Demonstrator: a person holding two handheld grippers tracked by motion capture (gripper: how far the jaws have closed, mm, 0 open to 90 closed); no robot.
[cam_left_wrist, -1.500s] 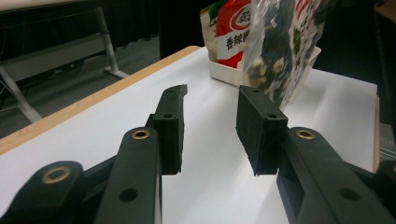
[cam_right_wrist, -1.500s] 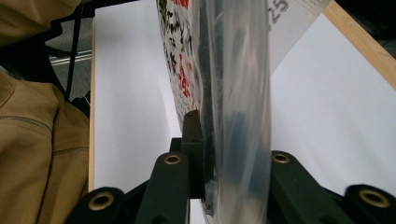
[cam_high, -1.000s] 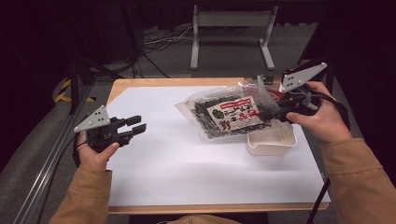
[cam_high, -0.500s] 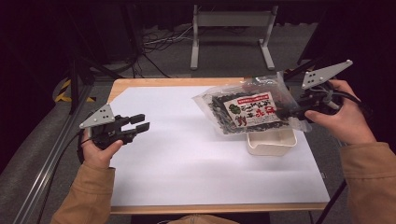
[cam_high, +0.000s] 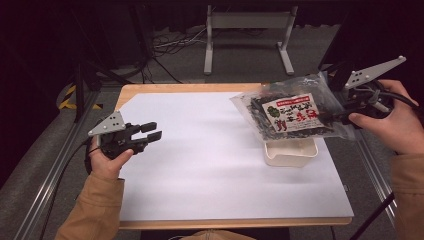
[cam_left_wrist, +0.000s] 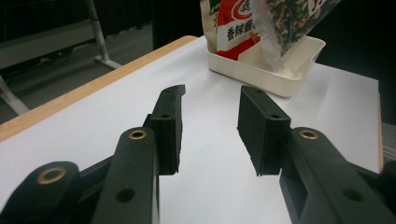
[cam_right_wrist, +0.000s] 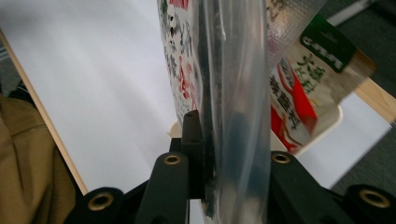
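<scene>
Right tongs (cam_high: 334, 116) hold a clear bag of dark dried flakes (cam_high: 292, 114) in the air above a white tray (cam_high: 291, 152).

The bag is transparent plastic, crinkled and shiny, packed with blackish-green shreds; its front bears a white label with a red border, a green emblem and red and black printed characters. It hangs tilted over the far right part of the white surface (cam_high: 215, 165), one edge pinched flat between the right tongs' black jaws, as the right gripper view shows (cam_right_wrist: 219, 140). A second packet with red, green and white print (cam_right_wrist: 299, 93) stands in the tray below it. The left tongs (cam_high: 152, 131) hover over the left side of the surface, well apart from the bag, their jaws partly spread with nothing between them.
</scene>
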